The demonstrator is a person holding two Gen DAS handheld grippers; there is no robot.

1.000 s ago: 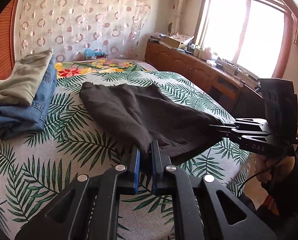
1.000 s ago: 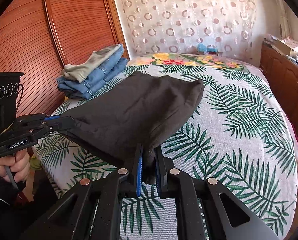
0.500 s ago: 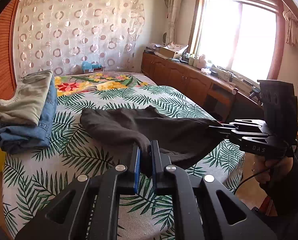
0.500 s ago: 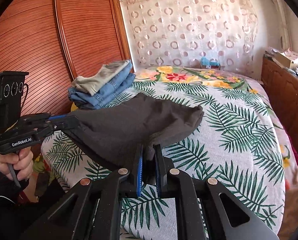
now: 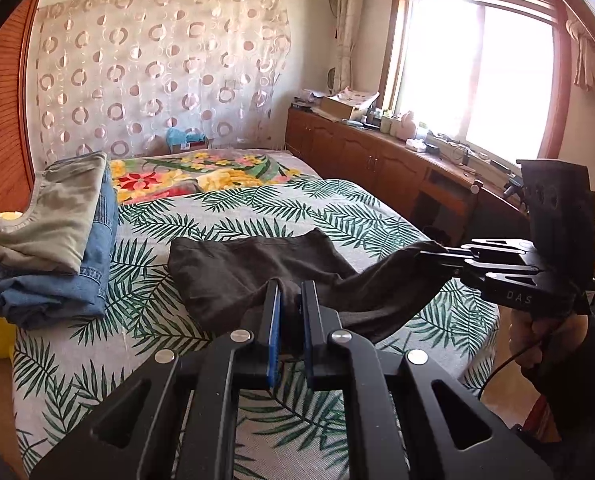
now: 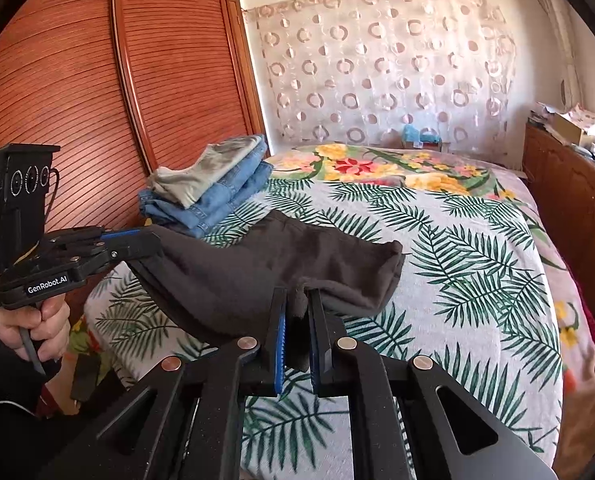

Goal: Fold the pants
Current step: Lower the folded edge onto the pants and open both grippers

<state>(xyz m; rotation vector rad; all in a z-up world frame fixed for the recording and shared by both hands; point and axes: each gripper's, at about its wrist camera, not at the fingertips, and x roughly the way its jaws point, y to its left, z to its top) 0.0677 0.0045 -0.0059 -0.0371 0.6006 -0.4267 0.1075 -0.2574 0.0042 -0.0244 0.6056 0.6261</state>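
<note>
While both grippers pinch, dark pants (image 5: 257, 276) bunched between fingers (image 5: 274, 316), sagging bedward.

Dark brown pants (image 5: 257, 276), near edge lifted.
Soft fabric sags between two raised corners; far part rests on the bed (image 5: 337, 208).

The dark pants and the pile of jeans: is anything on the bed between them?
Nothing; in the left wrist view only bare leaf-print bedspread lies between the dark pants and the pile of jeans.
</note>
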